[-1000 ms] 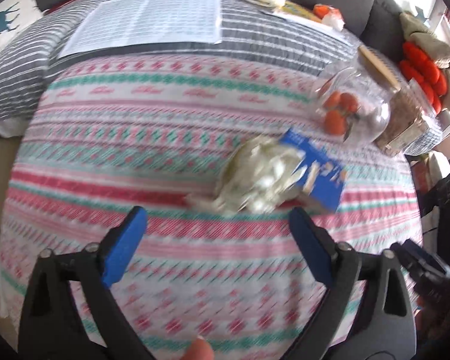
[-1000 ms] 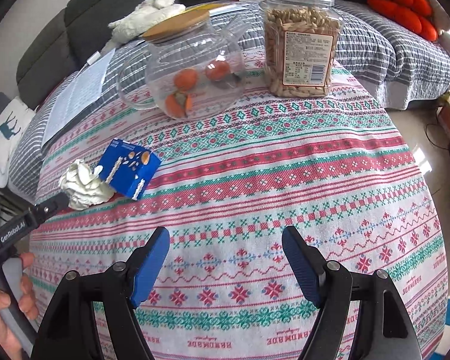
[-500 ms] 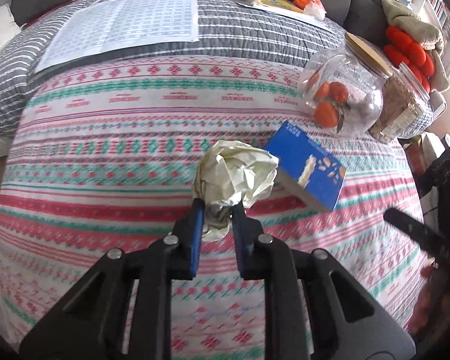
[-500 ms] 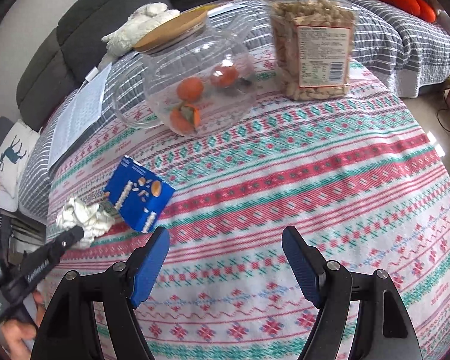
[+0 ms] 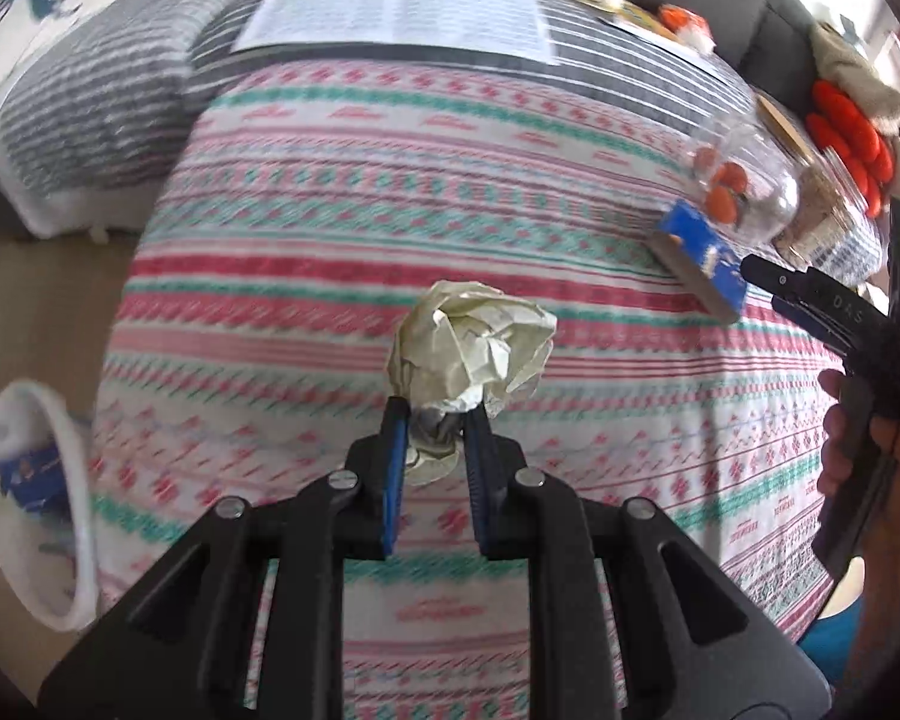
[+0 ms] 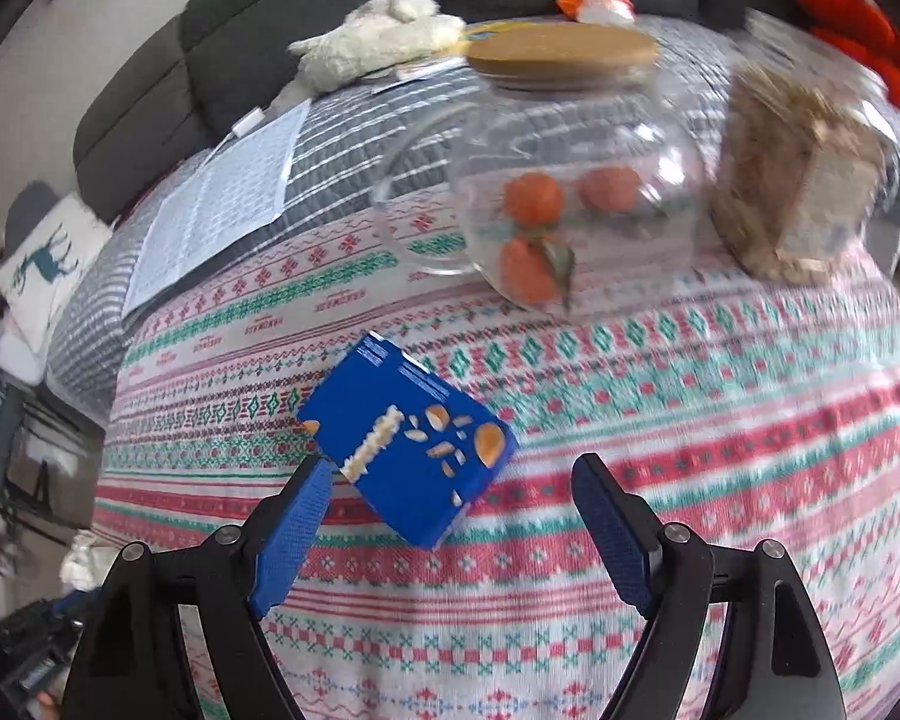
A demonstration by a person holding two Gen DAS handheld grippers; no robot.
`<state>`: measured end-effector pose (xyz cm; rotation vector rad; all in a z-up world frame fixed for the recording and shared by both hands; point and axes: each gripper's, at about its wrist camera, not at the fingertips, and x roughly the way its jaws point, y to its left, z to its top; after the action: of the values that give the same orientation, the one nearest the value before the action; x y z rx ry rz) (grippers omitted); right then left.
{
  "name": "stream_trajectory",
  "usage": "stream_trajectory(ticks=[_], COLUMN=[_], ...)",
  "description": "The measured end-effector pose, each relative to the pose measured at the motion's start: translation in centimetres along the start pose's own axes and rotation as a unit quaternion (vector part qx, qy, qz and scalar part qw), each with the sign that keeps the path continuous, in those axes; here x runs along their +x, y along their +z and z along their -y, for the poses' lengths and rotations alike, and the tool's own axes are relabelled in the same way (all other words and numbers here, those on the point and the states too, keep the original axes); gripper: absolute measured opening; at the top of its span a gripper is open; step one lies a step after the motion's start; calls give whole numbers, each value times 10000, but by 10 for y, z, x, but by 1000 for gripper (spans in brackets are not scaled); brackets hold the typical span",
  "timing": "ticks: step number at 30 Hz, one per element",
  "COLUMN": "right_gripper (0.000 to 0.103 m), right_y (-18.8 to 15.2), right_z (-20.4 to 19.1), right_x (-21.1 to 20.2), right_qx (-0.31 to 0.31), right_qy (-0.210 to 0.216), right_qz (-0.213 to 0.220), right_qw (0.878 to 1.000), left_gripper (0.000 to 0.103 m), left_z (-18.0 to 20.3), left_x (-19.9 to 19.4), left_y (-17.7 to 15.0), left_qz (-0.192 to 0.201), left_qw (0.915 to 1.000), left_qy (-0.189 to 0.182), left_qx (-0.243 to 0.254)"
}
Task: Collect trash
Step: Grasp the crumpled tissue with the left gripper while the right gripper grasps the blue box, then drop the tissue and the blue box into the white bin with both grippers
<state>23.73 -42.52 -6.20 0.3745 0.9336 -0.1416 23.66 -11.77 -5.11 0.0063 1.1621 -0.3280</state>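
My left gripper [image 5: 435, 420] is shut on a crumpled ball of pale paper [image 5: 474, 342] and holds it above the patterned tablecloth [image 5: 330, 192]. A white bin [image 5: 48, 510] with a blue box inside sits low at the left edge. A blue snack box [image 6: 408, 450] lies on the cloth; it also shows in the left wrist view [image 5: 699, 255]. My right gripper [image 6: 450, 486] is open, with its fingers either side of the near end of the blue box. The paper ball shows small at the lower left of the right wrist view [image 6: 87, 561].
A glass jar with a cork lid [image 6: 546, 180] holds orange fruit behind the blue box. A clear jar of nuts [image 6: 798, 174] stands to its right. A printed sheet [image 5: 402, 6] lies on the striped sofa blanket [image 5: 90, 96] beyond the table.
My left gripper shut on the paper ball, lifted it and swung left toward the bin. My right gripper moved forward and left up to the blue box.
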Motion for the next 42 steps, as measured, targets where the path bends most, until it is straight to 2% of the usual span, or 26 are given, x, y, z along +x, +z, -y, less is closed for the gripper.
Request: stream_trajectory(ticks=[4,8,12,15,16,18,25,30,35,42], right_gripper=[84,84,84,77,76,65,64,64,64,64], right_y=[12,14,8,2,-2,-10,-31,-47,-66,-86], right_z=[-15,-16,-14,-14,-14,-16,-19,-26,-48,-95], right_x=[13,29,42,43,40,34,-7,-42,-65,-77], right_qx=[-587,-586,-629,-727,-784,-897,-890,-652,-562,-736], right_qy=[8,503,424,277,204,105,-74,-42,-169,296], right_qz=[45,16,-147,-220,-206,-284,-485,-520,-699,-769], right_qw=[9983,9970,9970,9967,9965,9955,9948,9965,9958,9939], left_gripper=[20,20,20,20,20,20,20,20,20,20], left_z=[-24,-39,-45,-48,-50,-53,-68,-82,-113,-177], left_x=[-12,-22,-30,-33,-33,-36,-60,-78,-98,-115], left_y=[-1,-6,-11,-15,-17,-21,-42,-56,-71,-95], left_qz=[64,100,131,120,107,85,171,263,407,584], left_qw=[9999,9996,9998,9998,9998,9997,9993,9986,9964,9875], left_qy=[39,33,57,139,165,192,289,397,495,717], left_qx=[-156,-245,-163,-85,-84,-101,-173,-233,-558,-1278])
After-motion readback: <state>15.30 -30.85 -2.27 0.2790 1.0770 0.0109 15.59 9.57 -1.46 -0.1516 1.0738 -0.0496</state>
